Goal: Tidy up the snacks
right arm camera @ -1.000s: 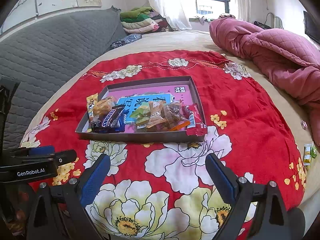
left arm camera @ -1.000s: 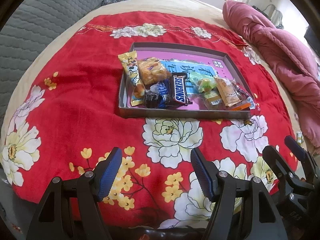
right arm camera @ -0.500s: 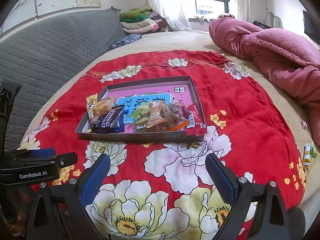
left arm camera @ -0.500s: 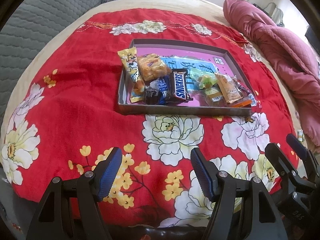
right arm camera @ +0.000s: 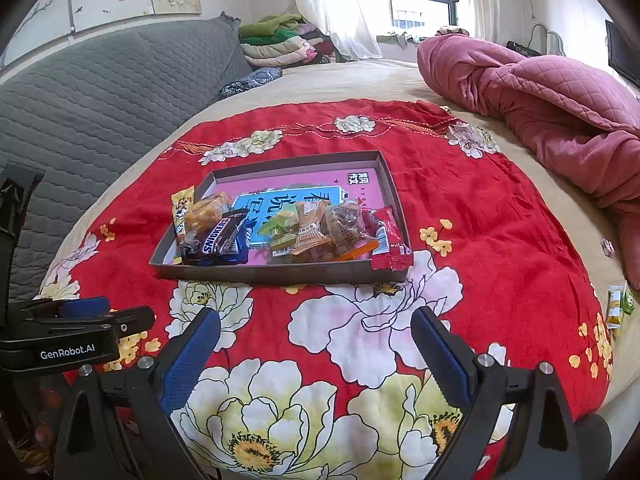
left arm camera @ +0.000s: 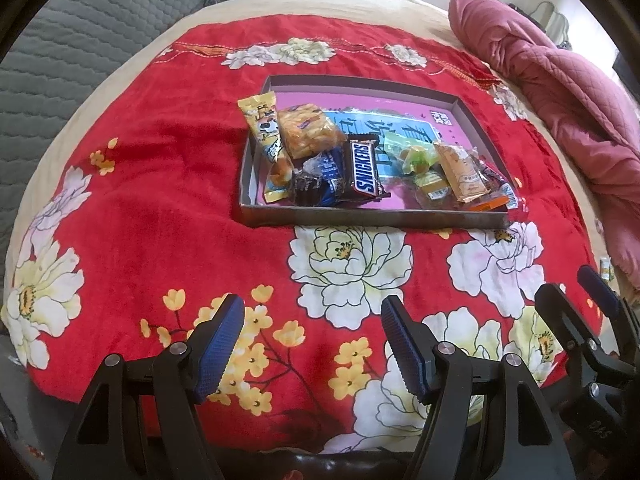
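Note:
A shallow grey box tray [left arm camera: 360, 218] [right arm camera: 280, 272] with a pink bottom lies on a red floral cloth [left arm camera: 140, 200]. Its front half holds several snacks. A Snickers bar [left arm camera: 365, 168] [right arm camera: 218, 235] lies left of centre, beside a yellow packet [left arm camera: 262, 126] and an orange snack bag [left arm camera: 308, 130]. Green candy [left arm camera: 416, 156] and tan packets sit to the right. A red packet [right arm camera: 388, 240] hangs over the front right rim. My left gripper [left arm camera: 312, 340] and right gripper [right arm camera: 316, 352] hover open and empty over the cloth, short of the tray.
A pink quilt [right arm camera: 540, 100] is bunched up at the right. A grey quilted headboard [right arm camera: 100, 88] runs along the left. Small green-yellow packets [right arm camera: 618, 306] lie at the bed's right edge. Folded blankets [right arm camera: 280, 40] are stacked at the far end.

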A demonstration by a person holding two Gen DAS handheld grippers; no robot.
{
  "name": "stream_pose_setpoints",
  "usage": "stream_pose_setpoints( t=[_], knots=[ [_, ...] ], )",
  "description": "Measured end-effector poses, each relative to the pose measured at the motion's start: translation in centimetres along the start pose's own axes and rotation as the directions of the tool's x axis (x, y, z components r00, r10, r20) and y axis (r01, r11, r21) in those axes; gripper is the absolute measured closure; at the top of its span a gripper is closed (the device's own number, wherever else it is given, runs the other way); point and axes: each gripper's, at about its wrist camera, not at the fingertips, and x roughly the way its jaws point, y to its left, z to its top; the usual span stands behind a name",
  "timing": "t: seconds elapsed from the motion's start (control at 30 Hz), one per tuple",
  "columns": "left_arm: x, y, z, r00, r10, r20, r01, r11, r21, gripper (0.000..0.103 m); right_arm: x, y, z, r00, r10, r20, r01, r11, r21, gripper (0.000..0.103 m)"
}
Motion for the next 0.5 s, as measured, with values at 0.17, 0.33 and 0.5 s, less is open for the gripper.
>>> stream_pose_setpoints(
  t=[0.17,0.33,0.5],
  knots=[
    [0.11,-0.01,0.00,1.000,0.007,-0.004,-0.007,1.000,0.000,0.030,0.25,-0.03,-0.18,1.000,-0.005,-0.009,0.005,1.000,0.003,0.007],
    [0.31,-0.11,-0.06,1.000,0.010,-0.006,-0.010,1.000,0.004,0.030,0.31,-0.09,-0.24,1.000,-0.001,-0.006,0.001,1.000,0.006,0.006],
    [0.68,0.03,-0.07,1.000,0.018,-0.016,-0.018,1.000,0.003,0.030,0.81,-0.16,-0.44,1.000,-0.008,-0.021,0.008,1.000,0.005,0.006]
  ],
)
